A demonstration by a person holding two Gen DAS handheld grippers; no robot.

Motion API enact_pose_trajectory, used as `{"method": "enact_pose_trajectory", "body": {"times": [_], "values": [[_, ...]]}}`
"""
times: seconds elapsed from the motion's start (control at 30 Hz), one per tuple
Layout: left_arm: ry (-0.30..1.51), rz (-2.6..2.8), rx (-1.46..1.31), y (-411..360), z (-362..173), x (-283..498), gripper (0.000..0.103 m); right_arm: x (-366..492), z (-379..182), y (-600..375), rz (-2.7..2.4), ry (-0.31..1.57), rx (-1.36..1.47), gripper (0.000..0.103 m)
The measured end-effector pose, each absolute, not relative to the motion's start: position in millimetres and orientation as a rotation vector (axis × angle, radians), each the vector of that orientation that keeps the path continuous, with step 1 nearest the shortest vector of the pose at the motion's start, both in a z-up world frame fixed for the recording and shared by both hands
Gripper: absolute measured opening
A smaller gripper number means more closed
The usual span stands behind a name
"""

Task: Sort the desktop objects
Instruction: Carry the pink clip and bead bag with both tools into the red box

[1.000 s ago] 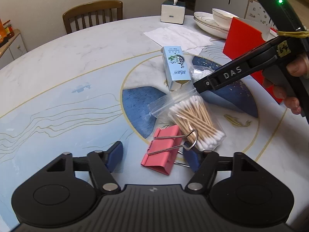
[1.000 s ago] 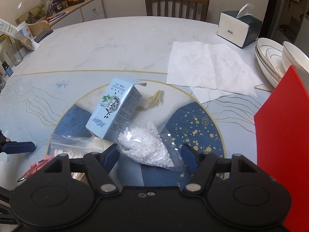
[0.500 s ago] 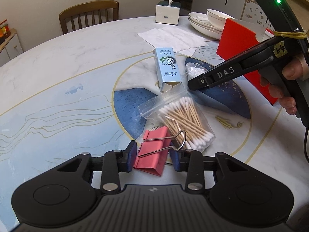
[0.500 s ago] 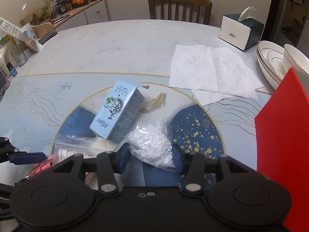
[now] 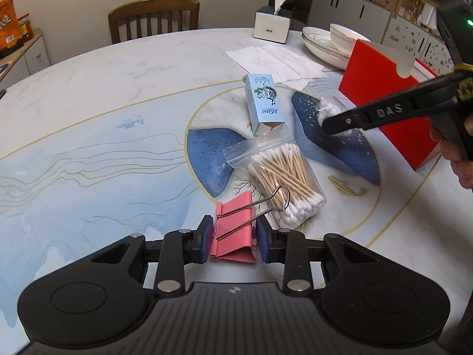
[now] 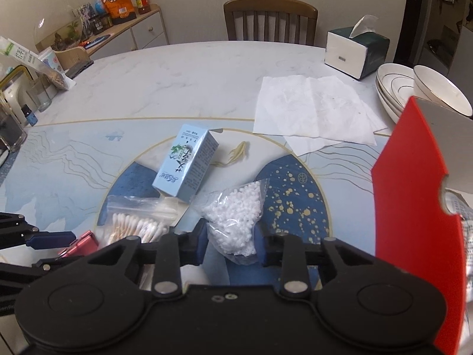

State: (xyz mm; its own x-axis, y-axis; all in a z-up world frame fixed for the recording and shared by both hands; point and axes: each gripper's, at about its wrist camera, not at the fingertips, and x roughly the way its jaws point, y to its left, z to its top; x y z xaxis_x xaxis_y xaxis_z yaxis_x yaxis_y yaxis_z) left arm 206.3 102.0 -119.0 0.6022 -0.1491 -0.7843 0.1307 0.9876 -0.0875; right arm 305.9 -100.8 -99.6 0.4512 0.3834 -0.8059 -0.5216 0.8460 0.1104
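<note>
- Left gripper [image 5: 234, 238]: jaws closing, blue pads pressed on both flanks of the pink binder clip [image 5: 233, 230]; clip sits at 6 o'clock in the left wrist view, wire handles pointing toward 1 o'clock.
- Right gripper [image 6: 230, 241]: jaws closing, pads squeezing the lower end of the bag of white pellets [image 6: 236, 219]; bag appears raised off the table [image 5: 88, 103], at centre of the right wrist view.
- Handling advice, clip: grip looks square on the body; lift straight up so the wire loop clears the cotton swab bag [image 5: 280, 180], which it overlaps at 1 o'clock.
- Handling advice, pellets: soft, shifting load; likely to sag or slip, so keep the squeeze firm and carry it level.
- Probable destination: red box [image 6: 419, 207], at 3 o'clock of the right gripper; an inference from the task only.
- Obstacles: pale blue carton [image 6: 186, 165] lying on its side at 11 o'clock of the pellet bag, just beside it; swab bag near both grippers.
- Surroundings: paper napkins [image 6: 313, 109], tissue box [image 6: 354, 50], stacked plates and bowl [image 6: 414, 88], wooden chair [image 6: 270, 19]; all well apart from the work.
</note>
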Motion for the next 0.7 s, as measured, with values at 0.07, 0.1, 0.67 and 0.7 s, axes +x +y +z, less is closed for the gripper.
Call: {"method": "enact_pose_trajectory", "body": {"times": [0.07, 0.1, 0.67, 0.7], "values": [[0.907, -0.155, -0.031, 102.0, -115.7, 203.2, 0.029, 300.0, -96.0, -104.5, 0.571, 0.946, -0.158, 0.031], [0.903, -0.154, -0.035, 101.9, -114.2, 201.5, 0.028, 296.9, -94.0, -106.4, 0.575, 0.943, -0.155, 0.031], [0.839, -0.139, -0.105, 81.6, -77.1, 176.7, 0.028, 251.0, -62.5, -150.7, 0.625, 0.944, -0.09, 0.031], [0.832, -0.141, -0.106, 79.8, -74.0, 176.1, 0.028, 248.6, -60.5, -153.7, 0.626, 0.942, -0.087, 0.031]]}}
